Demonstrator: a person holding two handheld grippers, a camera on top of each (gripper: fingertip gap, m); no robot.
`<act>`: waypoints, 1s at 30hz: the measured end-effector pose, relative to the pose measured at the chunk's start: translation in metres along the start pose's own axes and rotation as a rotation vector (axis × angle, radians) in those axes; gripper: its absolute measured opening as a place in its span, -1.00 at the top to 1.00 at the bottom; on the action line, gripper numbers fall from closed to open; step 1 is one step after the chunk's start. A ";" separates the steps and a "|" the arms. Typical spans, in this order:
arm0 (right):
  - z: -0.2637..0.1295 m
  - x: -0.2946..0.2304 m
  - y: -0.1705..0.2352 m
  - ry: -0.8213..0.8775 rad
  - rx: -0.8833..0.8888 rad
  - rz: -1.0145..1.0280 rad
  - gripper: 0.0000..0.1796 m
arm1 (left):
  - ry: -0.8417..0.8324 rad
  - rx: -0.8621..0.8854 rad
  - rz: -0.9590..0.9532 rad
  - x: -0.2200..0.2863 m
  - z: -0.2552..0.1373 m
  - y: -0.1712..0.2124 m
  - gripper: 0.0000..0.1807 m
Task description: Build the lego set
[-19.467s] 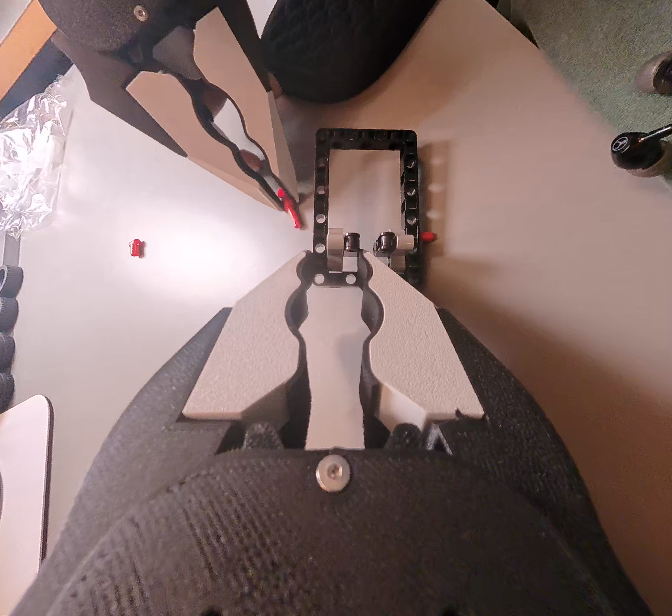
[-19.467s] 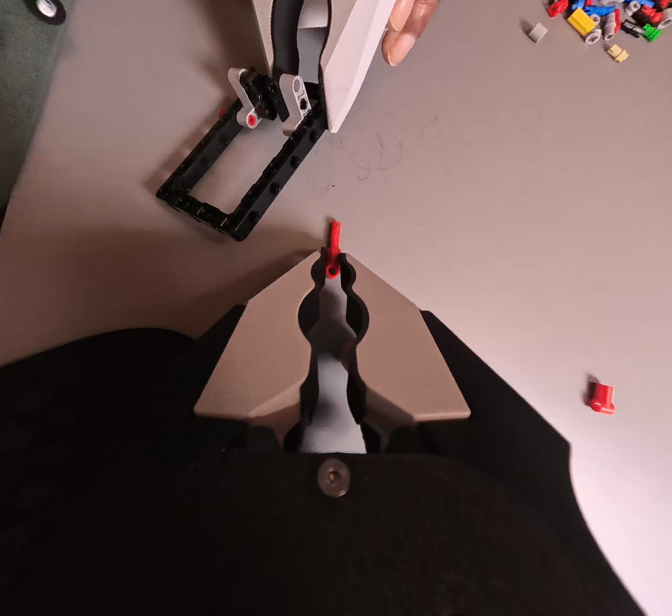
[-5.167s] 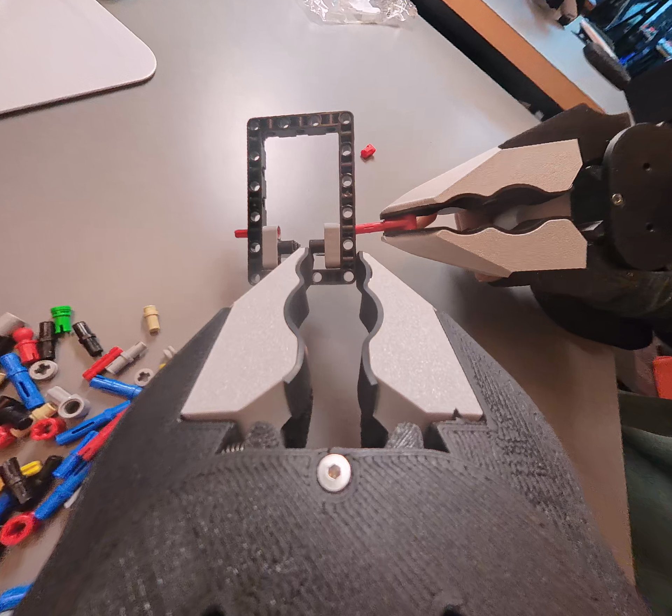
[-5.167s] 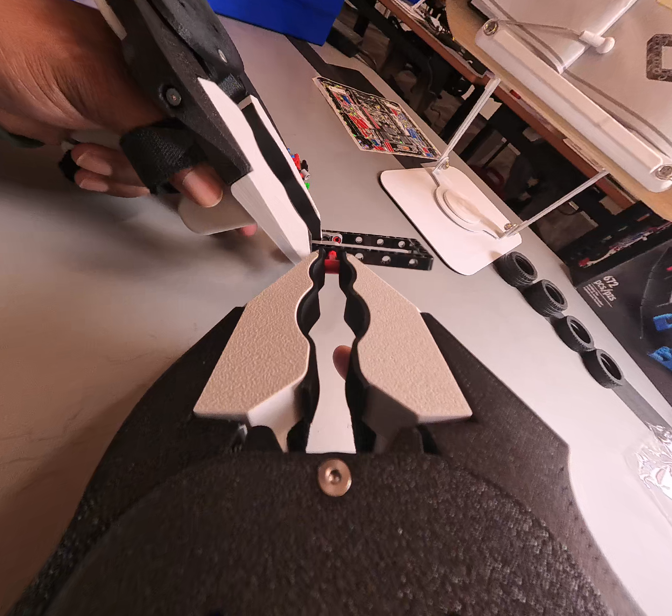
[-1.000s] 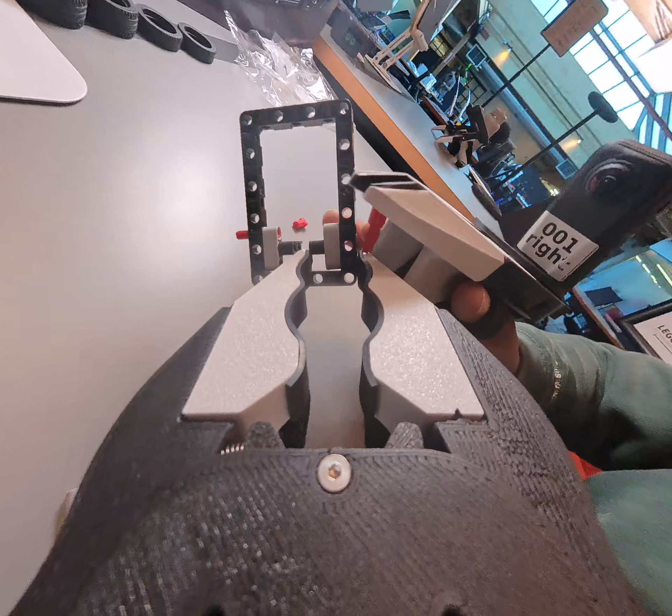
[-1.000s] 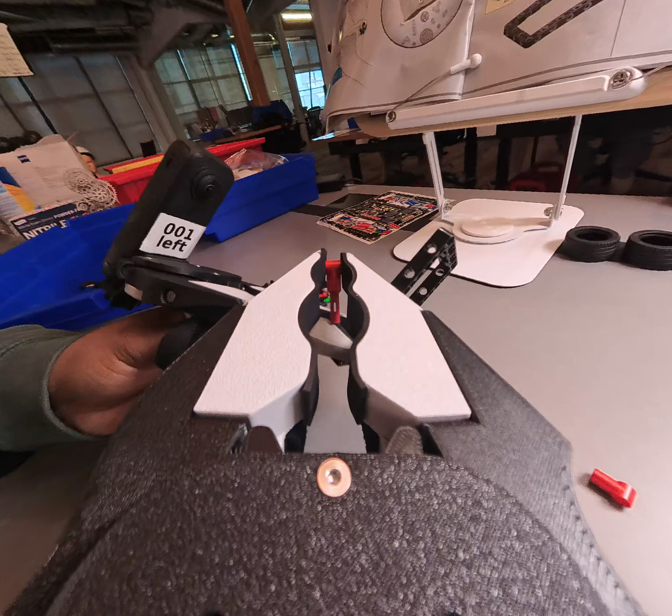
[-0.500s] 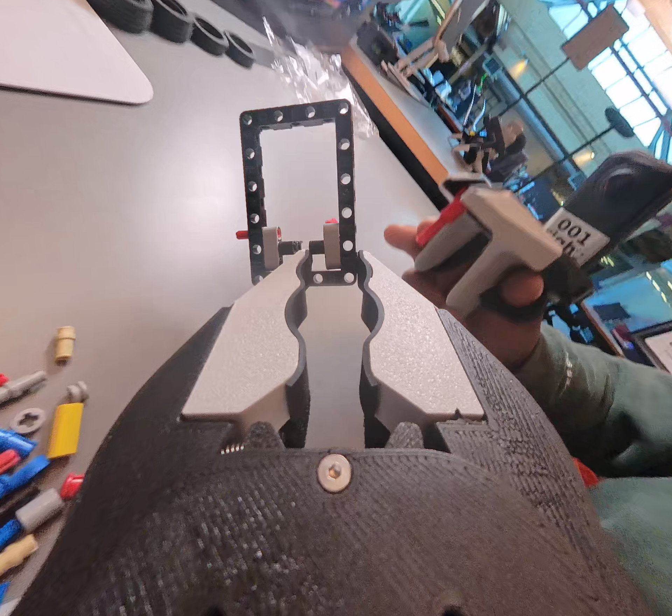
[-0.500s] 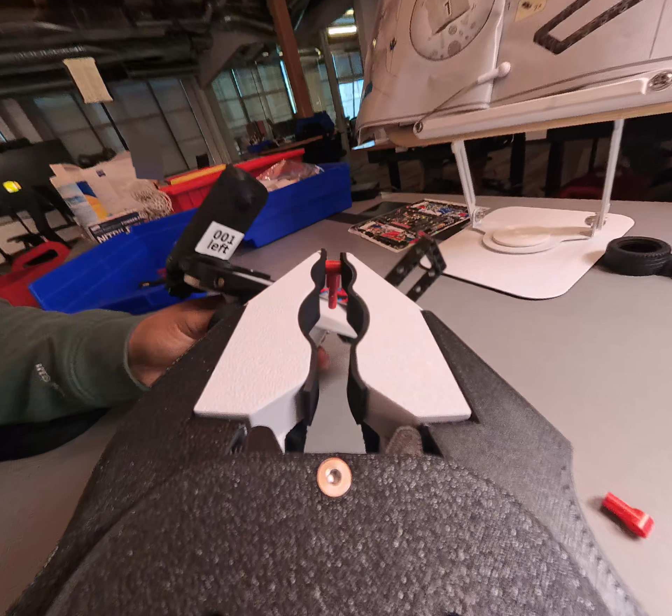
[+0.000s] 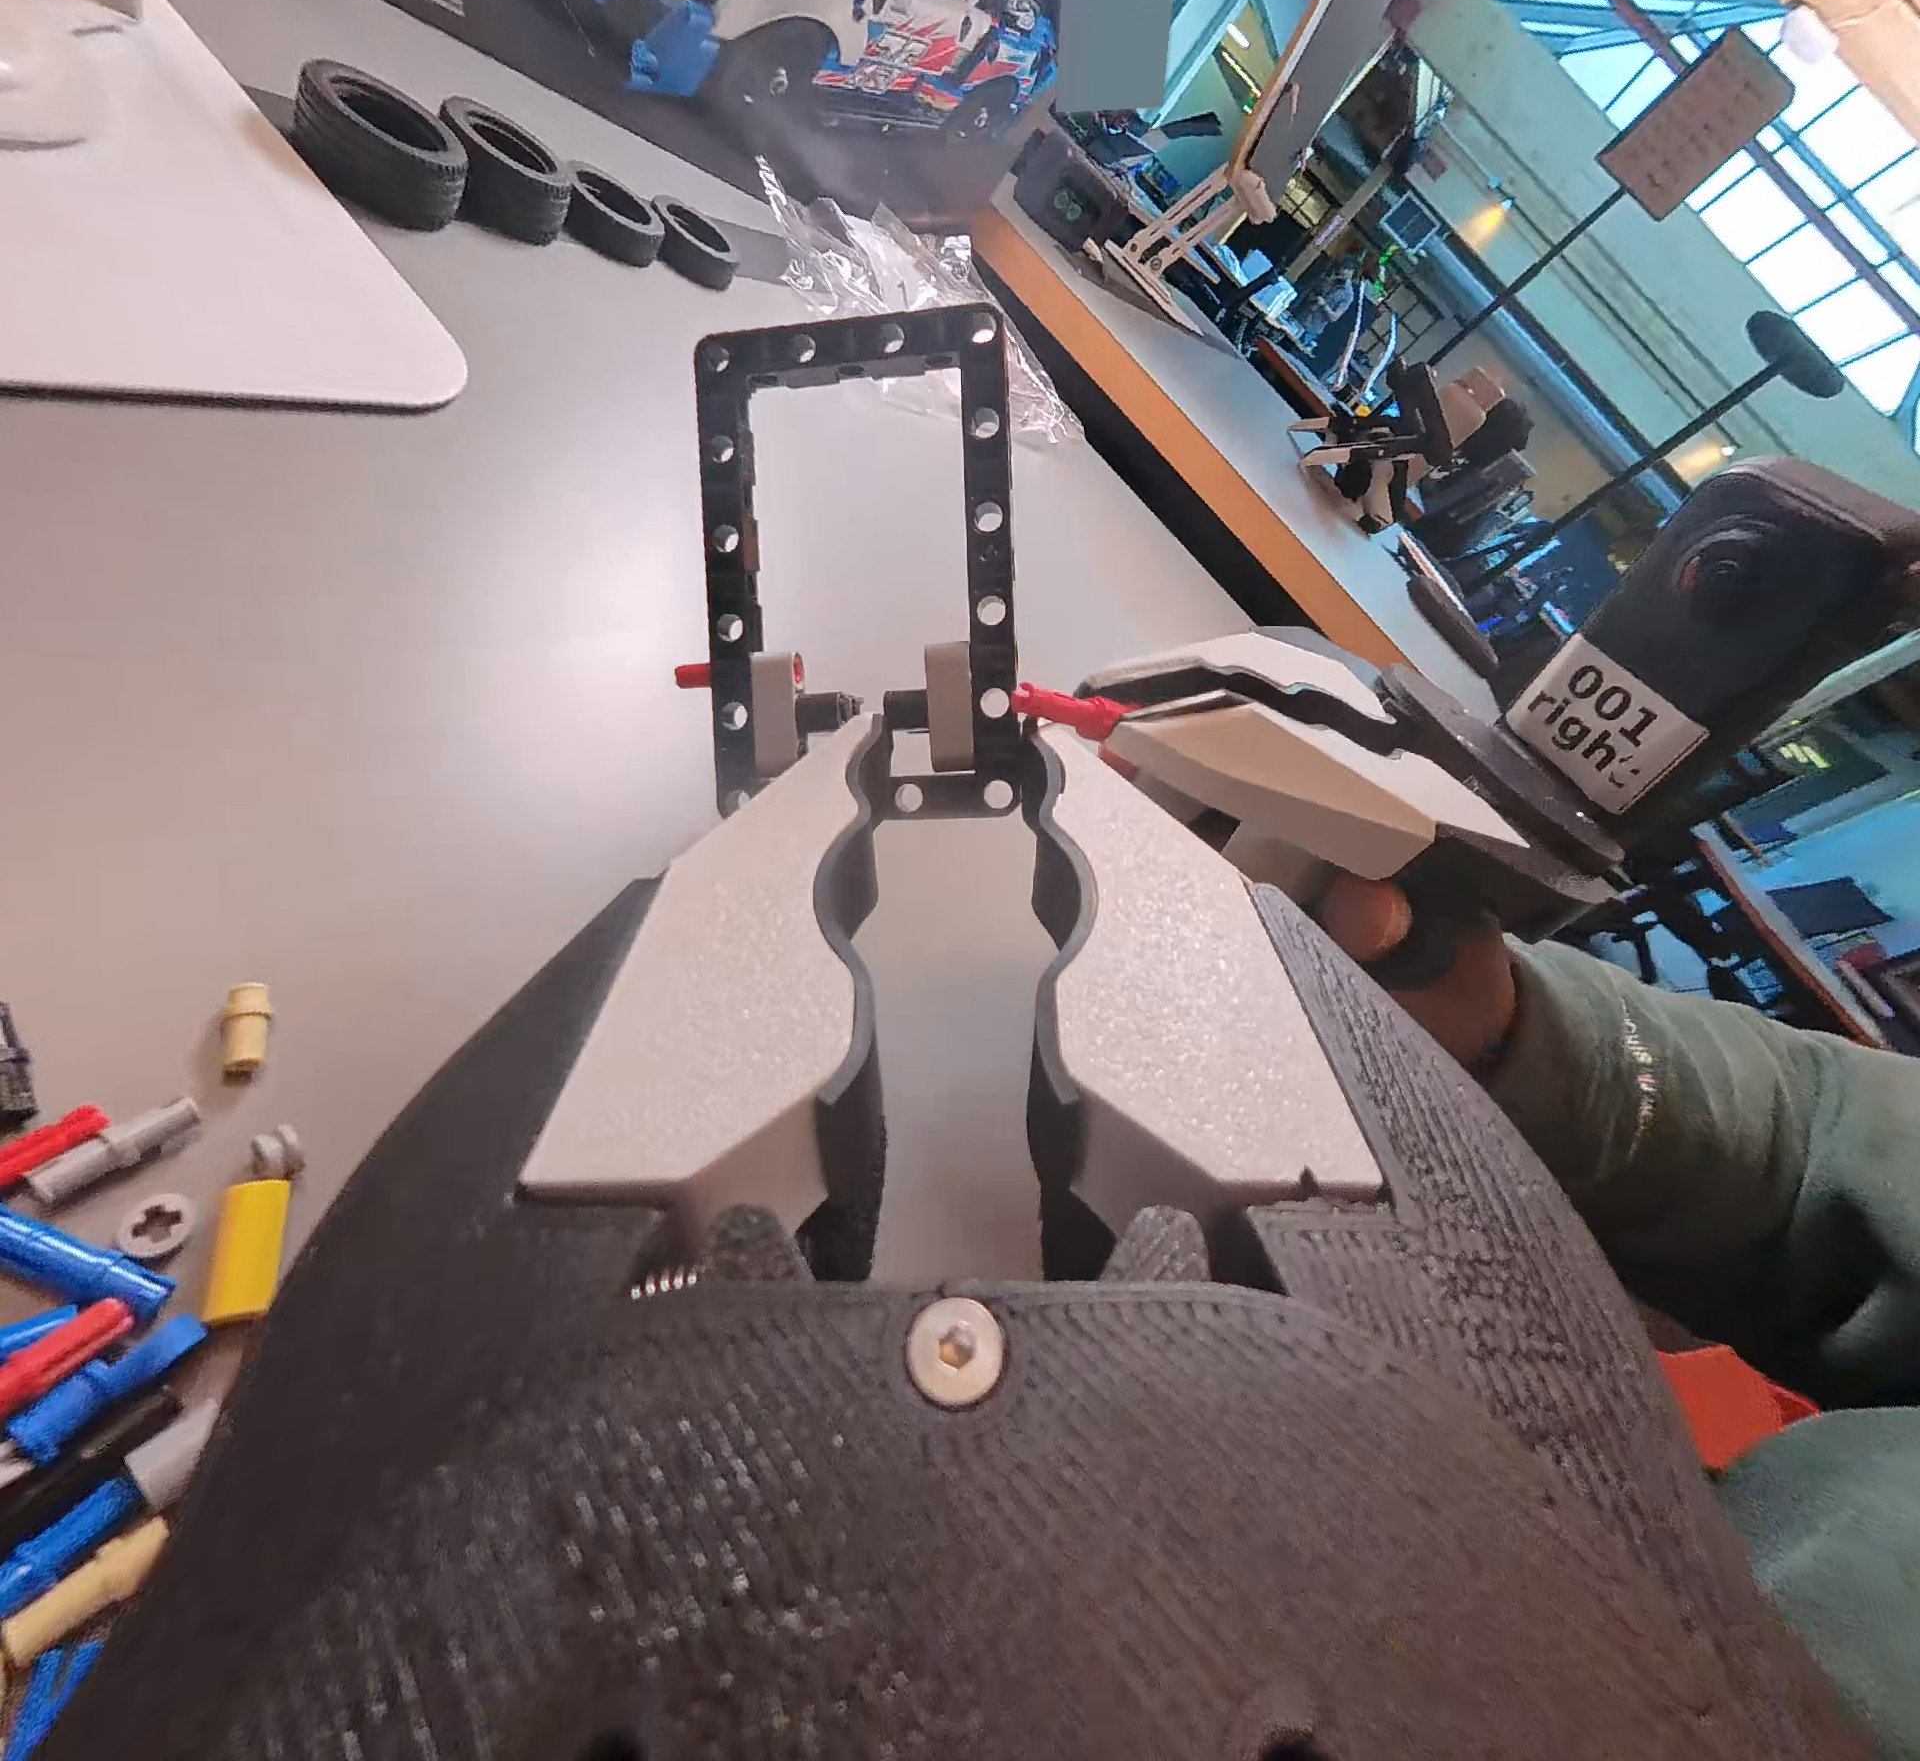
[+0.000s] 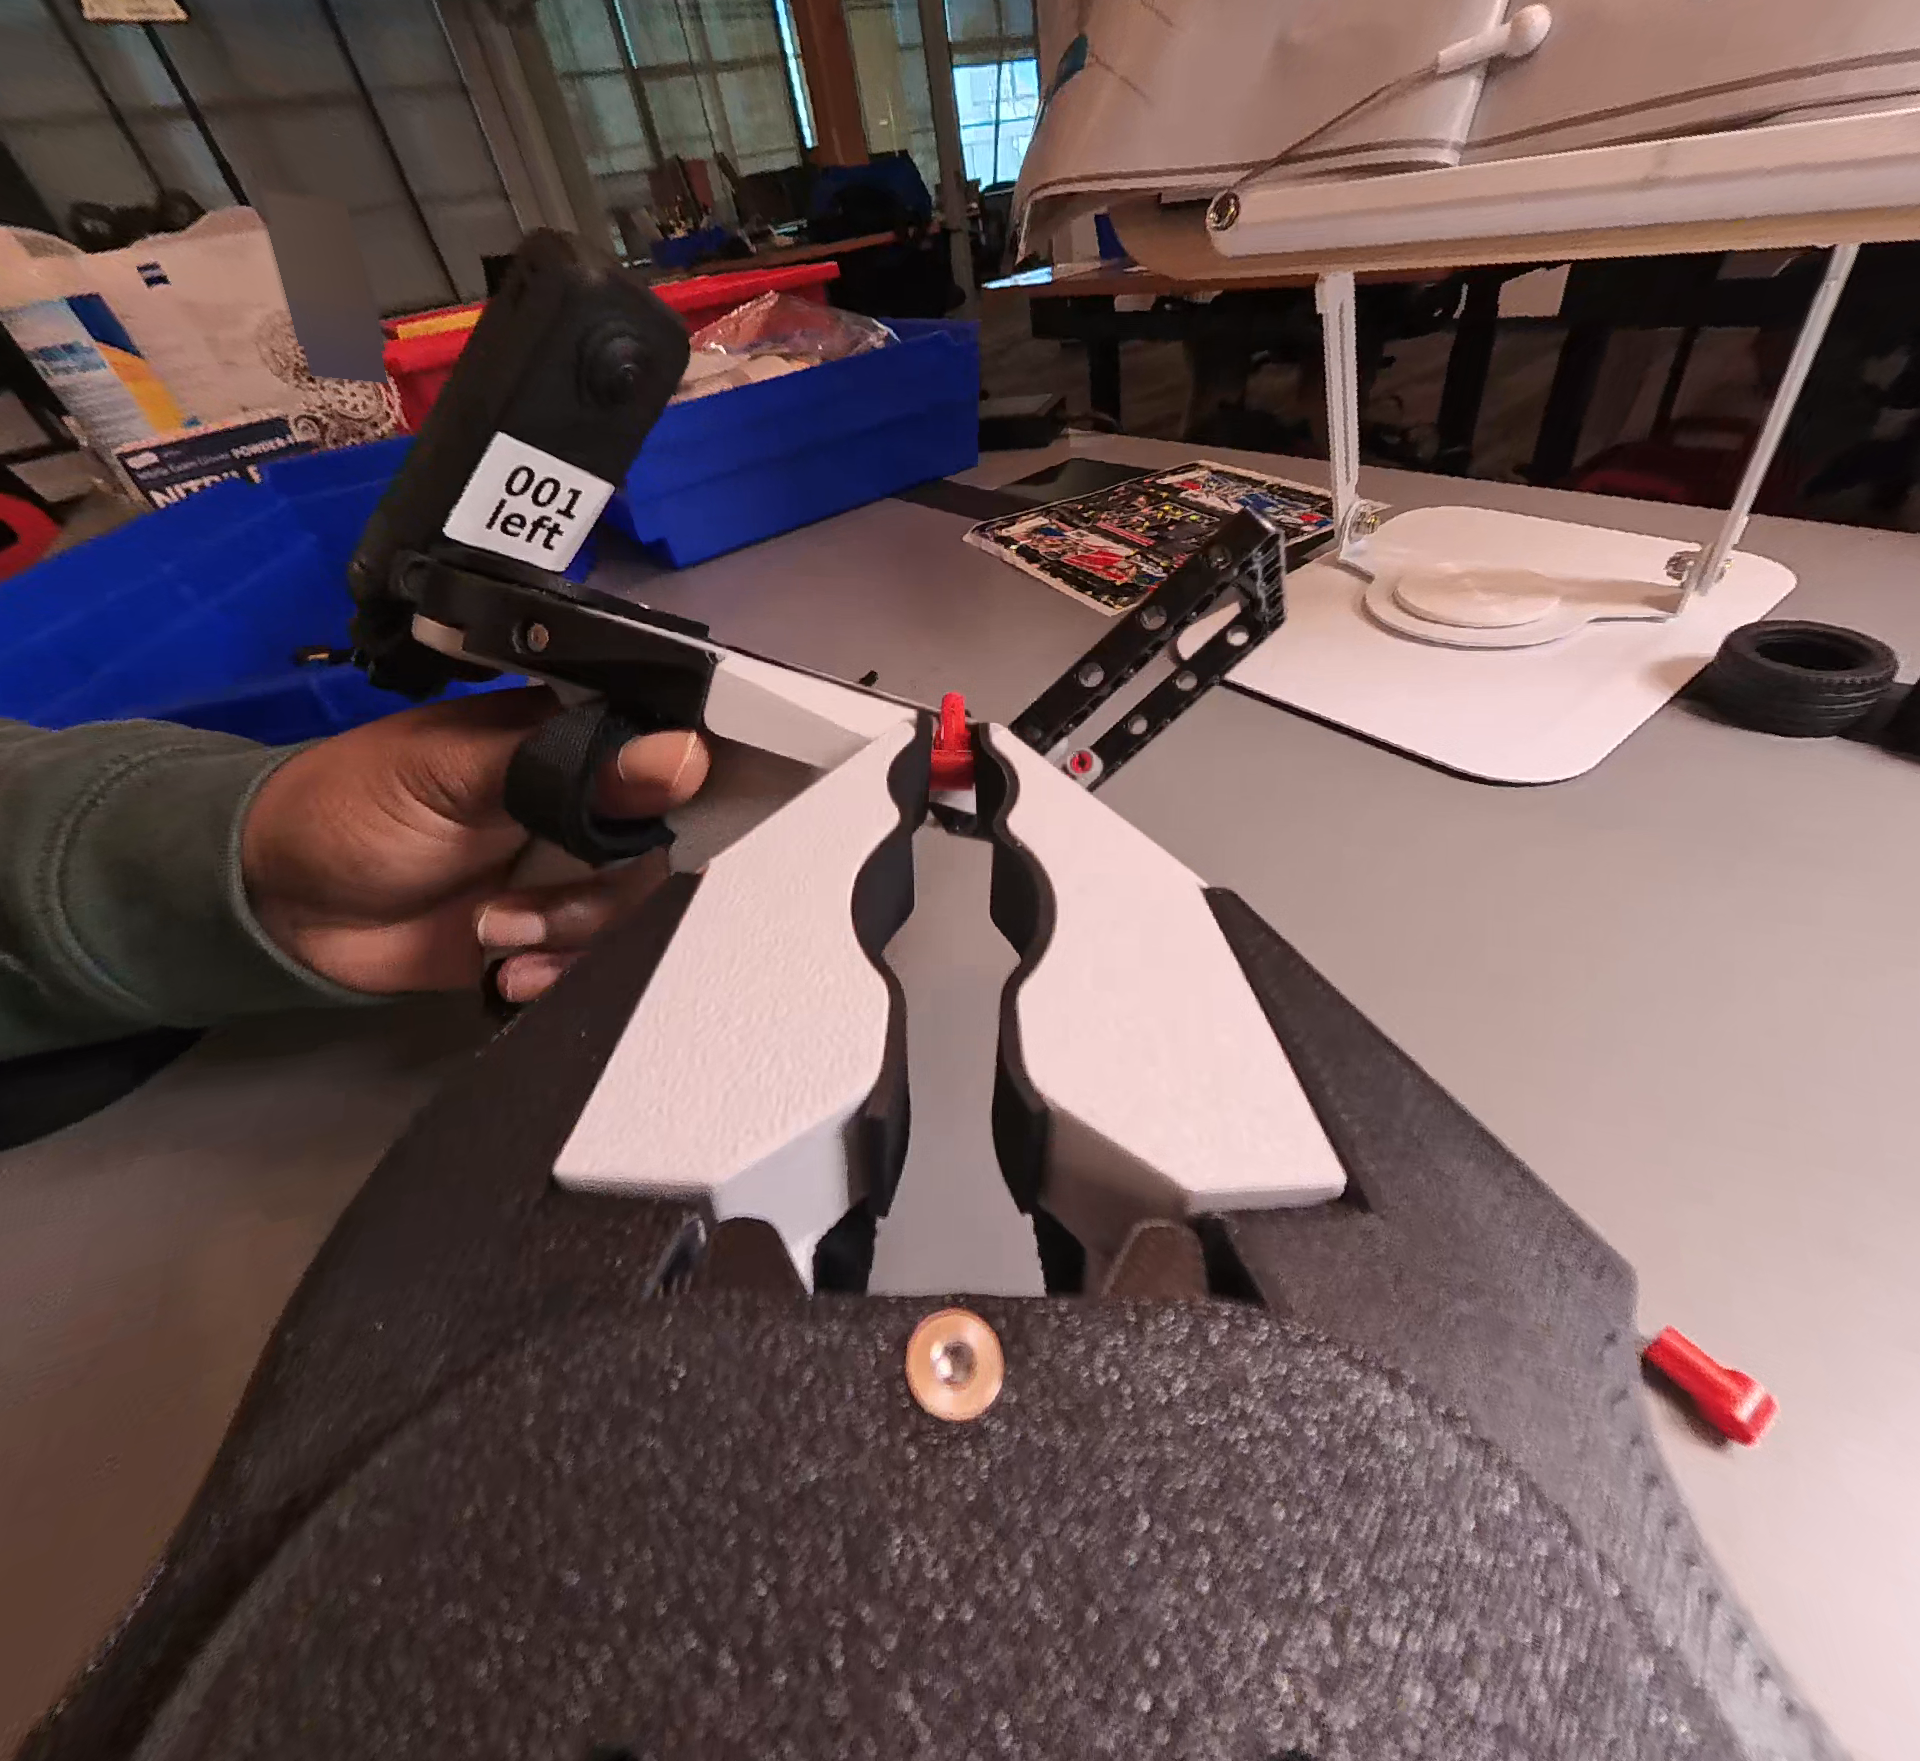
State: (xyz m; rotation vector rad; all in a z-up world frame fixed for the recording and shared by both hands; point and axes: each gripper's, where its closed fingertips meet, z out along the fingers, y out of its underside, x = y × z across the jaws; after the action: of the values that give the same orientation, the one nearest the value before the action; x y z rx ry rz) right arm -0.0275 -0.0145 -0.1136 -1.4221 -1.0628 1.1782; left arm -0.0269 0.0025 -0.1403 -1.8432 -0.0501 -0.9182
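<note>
Left gripper (image 9: 951, 755) of mine is clamped on the short bottom end of the black rectangular frame (image 9: 854, 537), which is lifted off the grey table (image 9: 343, 631) and stands up toward 12 o'clock from the fingertips. Two light grey connector pieces (image 9: 948, 709) sit inside the frame near the grip, with a short red pin (image 9: 694, 674) sticking out at 9 o'clock of the left beam. Right gripper (image 10: 951, 755) is closed tight on a red axle pin (image 10: 949, 740); in the left wrist view that pin comes in from 3 o'clock, tip just at a hole in the frame's right beam, can't tell if it's in. Loose pile of coloured pieces (image 9: 94, 1233) at 8 o'clock on the table. Four black tyres (image 9: 509, 179) in a row at 11 o'clock beside a white stand base (image 9: 208, 298). Small red piece (image 10: 1709, 1386) lies on the table at 4 o'clock in the right wrist view. Blue bins (image 10: 790, 454) at 10 o'clock there.
</note>
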 end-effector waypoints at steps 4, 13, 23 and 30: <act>-0.002 -0.002 -0.001 0.001 -0.039 -0.130 0.94 | 0.013 0.034 0.069 0.004 -0.005 -0.006 0.74; -0.012 -0.004 -0.007 0.049 -0.096 -0.370 0.94 | 0.036 0.056 0.078 0.003 -0.011 -0.012 0.74; -0.007 0.015 0.021 0.123 -0.312 -0.299 0.94 | -0.204 -0.091 0.404 -0.027 -0.003 0.001 0.74; -0.001 0.022 0.025 0.136 -0.304 -0.163 0.94 | -0.266 -0.098 0.534 -0.025 0.001 0.001 0.74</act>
State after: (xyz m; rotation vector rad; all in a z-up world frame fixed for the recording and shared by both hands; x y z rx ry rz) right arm -0.0223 0.0030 -0.1419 -1.5893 -1.2734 0.8156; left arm -0.0433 0.0117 -0.1565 -1.9221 0.3141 -0.3074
